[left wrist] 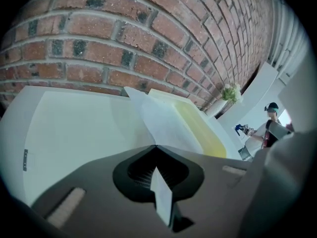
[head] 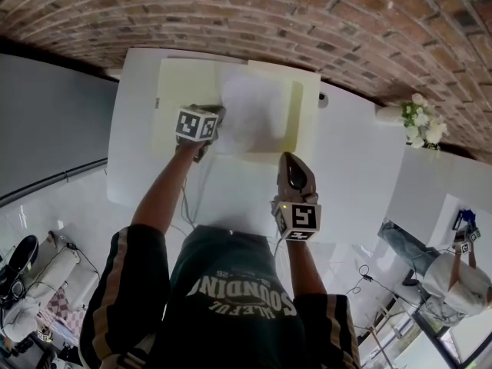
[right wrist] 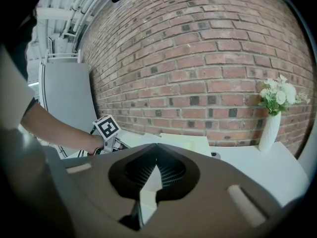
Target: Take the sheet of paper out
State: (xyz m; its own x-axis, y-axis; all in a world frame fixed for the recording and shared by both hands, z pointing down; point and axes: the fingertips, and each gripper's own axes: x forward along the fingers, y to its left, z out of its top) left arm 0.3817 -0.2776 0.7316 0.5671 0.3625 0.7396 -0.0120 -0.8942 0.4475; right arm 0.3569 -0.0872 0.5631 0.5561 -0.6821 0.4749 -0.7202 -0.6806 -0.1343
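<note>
Brick wall (head: 307, 21) runs behind the white tabletop (head: 361, 167). A pale yellow folder (head: 173, 91) lies open on the tabletop close to the wall. The sheet of paper (head: 250, 114) sits over the folder's middle and right half, and its left edge is lifted off the folder. My left gripper (left wrist: 156, 146) is at that edge with the jaws clenched on the sheet; in the left gripper view the paper rises straight from the jaw tips toward the folder. My right gripper (right wrist: 157, 144) hovers nearer my body, off the folder's near edge, its jaws closed tip to tip with nothing between them (its cube faces up in the head view). A white vase of flowers (head: 415, 121) stands on the tabletop's far right, well apart from the folder.
</note>
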